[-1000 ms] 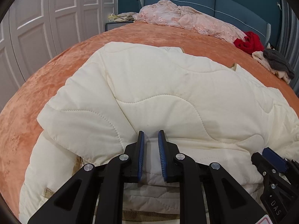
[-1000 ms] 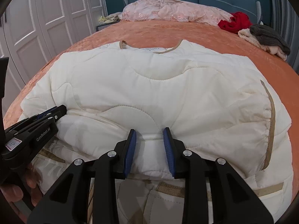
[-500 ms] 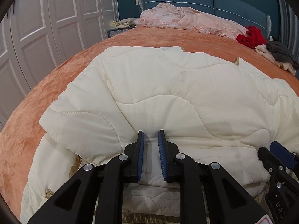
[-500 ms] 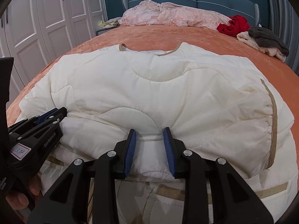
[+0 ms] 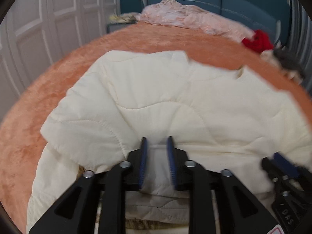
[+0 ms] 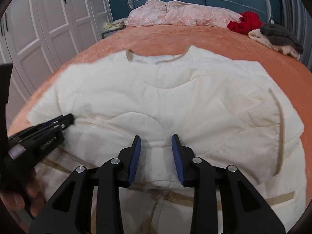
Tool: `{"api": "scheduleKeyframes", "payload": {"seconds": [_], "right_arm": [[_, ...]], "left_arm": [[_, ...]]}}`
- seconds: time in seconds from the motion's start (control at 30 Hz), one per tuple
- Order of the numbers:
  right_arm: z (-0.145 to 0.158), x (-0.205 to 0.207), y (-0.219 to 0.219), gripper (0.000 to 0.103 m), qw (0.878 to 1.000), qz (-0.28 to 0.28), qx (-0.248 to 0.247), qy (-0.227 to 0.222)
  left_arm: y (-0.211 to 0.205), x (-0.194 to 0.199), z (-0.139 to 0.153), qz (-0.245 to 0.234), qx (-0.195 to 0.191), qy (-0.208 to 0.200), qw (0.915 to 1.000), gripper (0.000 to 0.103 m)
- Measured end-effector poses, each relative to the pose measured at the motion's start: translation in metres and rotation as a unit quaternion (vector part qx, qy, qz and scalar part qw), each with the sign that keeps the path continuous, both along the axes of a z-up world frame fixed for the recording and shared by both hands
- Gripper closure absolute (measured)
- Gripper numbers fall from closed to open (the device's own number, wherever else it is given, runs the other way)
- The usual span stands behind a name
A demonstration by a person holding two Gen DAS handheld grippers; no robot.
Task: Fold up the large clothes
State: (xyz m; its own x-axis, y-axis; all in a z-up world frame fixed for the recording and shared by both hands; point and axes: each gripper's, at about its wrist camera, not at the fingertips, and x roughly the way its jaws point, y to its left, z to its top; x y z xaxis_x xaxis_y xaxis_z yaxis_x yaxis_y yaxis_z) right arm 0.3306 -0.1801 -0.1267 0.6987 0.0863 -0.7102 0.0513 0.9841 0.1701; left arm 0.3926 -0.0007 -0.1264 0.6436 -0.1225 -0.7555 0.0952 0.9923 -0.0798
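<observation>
Cream jacket [image 6: 156, 101] lies mid-bed [image 6: 156, 37]; left gripper [image 5: 156, 140] and right gripper [image 6: 156, 138] jaws are opening, its folded near edge still pinched between each pair.

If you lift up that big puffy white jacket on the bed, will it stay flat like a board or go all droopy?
Probably droopy. The cream quilted jacket bunches into soft folds where the right gripper and left gripper have its folded edge between their opening jaws, so it likely sags between them. Its puffy padding suggests it is light for its size. On the fuzzy orange bedspread it would likely drag, not slide.
</observation>
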Motion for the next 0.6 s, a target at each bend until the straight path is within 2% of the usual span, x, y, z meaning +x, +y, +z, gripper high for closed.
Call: {"api": "scheduleKeyframes", "payload": {"seconds": [0.07,0.13,0.2,0.23,0.27,0.4,0.6], "right_arm": [[0.026,-0.006,-0.003,0.071,0.999,0.008,0.005,-0.045],[0.047,0.007,-0.003,0.069,0.998,0.017,0.006,-0.066],[0.061,0.038,-0.002,0.052,0.997,0.03,0.023,-0.065],[0.065,0.058,-0.001,0.047,0.997,0.033,0.033,-0.062],[0.067,0.078,0.002,0.04,0.997,0.038,0.04,-0.054],[0.059,0.168,0.023,0.042,0.997,0.059,0.041,-0.012],[0.023,0.247,0.062,0.042,0.996,0.073,0.019,0.045]], "left_arm": [[0.017,0.008,0.023,0.001,-0.03,-0.016,0.9994,0.078],[0.029,0.023,0.042,0.003,-0.034,-0.037,0.9987,0.075],[0.039,0.057,0.059,0.012,-0.041,-0.037,0.9984,0.067],[0.044,0.078,0.061,0.014,-0.049,-0.025,0.9984,0.06],[0.045,0.093,0.06,0.02,-0.049,-0.013,0.9985,0.058],[0.051,0.148,0.046,0.051,-0.028,0.008,0.9982,0.058],[0.059,0.183,0.006,0.07,-0.03,0.021,0.9969,0.058]]}}
